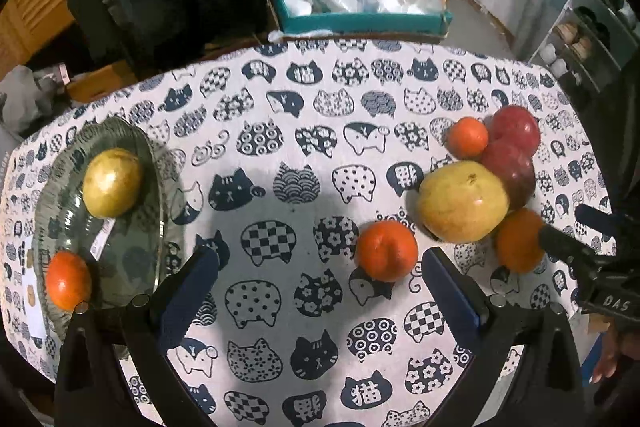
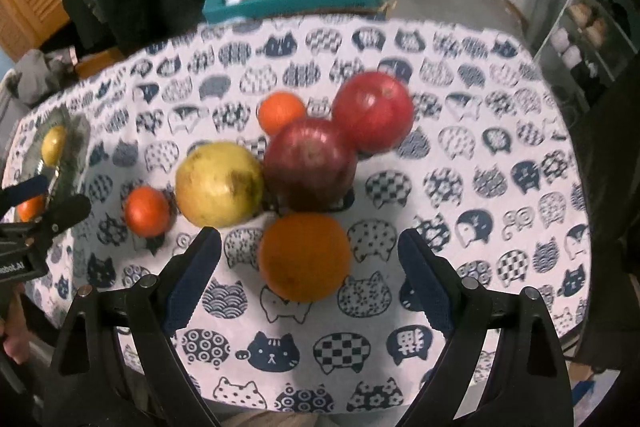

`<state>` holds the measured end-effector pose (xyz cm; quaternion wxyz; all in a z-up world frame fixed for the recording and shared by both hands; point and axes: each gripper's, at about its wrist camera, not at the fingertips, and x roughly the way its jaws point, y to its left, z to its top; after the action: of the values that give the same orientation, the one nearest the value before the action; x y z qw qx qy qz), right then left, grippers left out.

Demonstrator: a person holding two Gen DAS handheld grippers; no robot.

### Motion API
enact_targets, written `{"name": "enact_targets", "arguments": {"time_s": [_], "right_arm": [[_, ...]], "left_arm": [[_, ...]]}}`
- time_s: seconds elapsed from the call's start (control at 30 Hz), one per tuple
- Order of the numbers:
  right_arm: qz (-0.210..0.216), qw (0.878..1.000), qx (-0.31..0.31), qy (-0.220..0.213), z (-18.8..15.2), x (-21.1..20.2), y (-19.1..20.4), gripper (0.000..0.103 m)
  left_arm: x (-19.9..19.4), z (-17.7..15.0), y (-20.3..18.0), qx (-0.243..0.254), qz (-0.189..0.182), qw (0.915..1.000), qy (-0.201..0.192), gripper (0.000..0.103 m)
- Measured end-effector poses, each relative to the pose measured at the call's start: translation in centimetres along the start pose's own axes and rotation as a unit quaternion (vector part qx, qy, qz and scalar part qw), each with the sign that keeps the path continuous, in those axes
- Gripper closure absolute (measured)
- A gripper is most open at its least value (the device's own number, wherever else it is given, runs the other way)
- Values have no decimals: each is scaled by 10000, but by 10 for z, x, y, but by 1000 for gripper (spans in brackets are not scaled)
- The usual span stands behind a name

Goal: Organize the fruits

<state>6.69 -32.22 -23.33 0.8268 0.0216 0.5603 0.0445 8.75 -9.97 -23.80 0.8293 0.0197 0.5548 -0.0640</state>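
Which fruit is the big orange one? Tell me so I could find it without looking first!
Find the cat-print tablecloth, then the bunch of fruit in its middle. At the near edge of that bunch, right between the open fingers of the right tool, sits the big orange. It is duller and much larger than the small bright tangerine beside the yellow fruit.

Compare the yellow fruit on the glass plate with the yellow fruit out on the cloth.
The plate fruit sits on the glass plate apart from the orange there; the cloth fruit lies on the tablecloth, pressed against a red apple. The cloth fruit looks larger and shows a dark blossom end; the plate fruit looks smooth. Both are yellow-green and roundish.
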Motion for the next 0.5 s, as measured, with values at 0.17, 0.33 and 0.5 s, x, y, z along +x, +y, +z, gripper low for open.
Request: {"name": "enact_targets", "arguments": {"time_s": [0.17, 0.33, 0.5], "right_arm": [[-71, 9994, -86, 334, -7, 27, 2, 14], [-74, 9988, -132, 467, -8, 44, 4, 14], [25, 9981, -132, 593, -10, 58, 5, 28]], "left_arm": [[14, -3, -2, 22, -13, 9998, 178, 1], [24, -5, -3, 21, -75, 9995, 298, 1], [35, -7, -7, 23, -158, 9990, 409, 1]]}}
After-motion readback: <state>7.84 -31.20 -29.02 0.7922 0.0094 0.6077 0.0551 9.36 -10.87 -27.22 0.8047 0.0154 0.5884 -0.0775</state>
